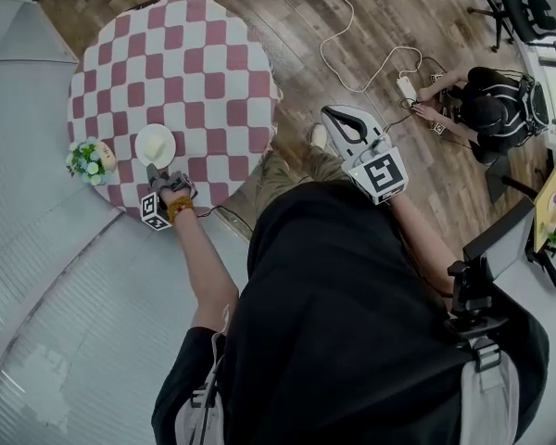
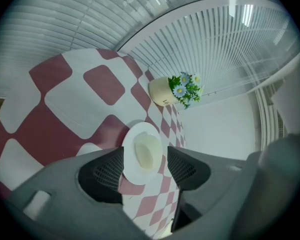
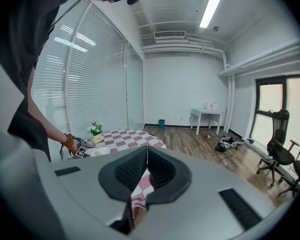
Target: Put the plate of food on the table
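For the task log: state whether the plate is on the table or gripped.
On the table. The plate lies flat on it; the left hand-held gripper is open, not clamping it.

Small white plate (image 1: 142, 149) down flat on the round red-and-white checked surface (image 1: 195, 54), close to its edge, a pale lump of food (image 2: 145, 154) sitting dead centre
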The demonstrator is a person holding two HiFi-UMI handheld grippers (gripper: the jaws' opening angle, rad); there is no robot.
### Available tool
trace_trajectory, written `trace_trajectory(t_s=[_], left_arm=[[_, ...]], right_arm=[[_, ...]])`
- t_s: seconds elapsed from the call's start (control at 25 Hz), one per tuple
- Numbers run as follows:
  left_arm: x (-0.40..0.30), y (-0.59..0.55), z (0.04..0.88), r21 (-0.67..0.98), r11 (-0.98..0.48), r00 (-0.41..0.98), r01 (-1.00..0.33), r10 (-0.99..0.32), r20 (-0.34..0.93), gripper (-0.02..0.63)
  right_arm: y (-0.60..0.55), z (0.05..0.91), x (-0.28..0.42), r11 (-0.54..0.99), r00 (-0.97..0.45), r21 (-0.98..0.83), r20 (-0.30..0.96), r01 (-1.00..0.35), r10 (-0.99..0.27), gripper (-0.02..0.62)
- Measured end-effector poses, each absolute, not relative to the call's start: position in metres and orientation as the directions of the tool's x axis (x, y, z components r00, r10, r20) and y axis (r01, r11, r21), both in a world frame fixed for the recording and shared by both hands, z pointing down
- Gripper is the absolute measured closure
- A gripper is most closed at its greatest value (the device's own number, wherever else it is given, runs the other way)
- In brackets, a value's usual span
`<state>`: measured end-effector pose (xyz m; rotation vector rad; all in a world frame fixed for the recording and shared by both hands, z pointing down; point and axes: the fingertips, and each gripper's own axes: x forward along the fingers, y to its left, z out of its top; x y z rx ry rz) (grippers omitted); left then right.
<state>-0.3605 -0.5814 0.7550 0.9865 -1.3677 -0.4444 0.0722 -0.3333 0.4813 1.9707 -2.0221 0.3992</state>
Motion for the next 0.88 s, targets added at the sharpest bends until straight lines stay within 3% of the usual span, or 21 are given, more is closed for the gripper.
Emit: trace_trajectory(t_s=[0.44,0.88], left_arm=[[-0.315,-0.593,0.682,0.850,0.353,0.314,-0.390,-0.817,0.484,0.350],[-0.213,-0.570,0.611,0.889,0.106,0.580,-0.446,-0.722,0.377,0.350]], right_arm=[[-0.335,0.478,0.088,0.018,-0.018,-0.005,0.363,-1.000,-0.932,0.586],[-0.342,0.476,0.097,0.029,-0.025,0.007,0.341,-1.000,-0.940,0.586]])
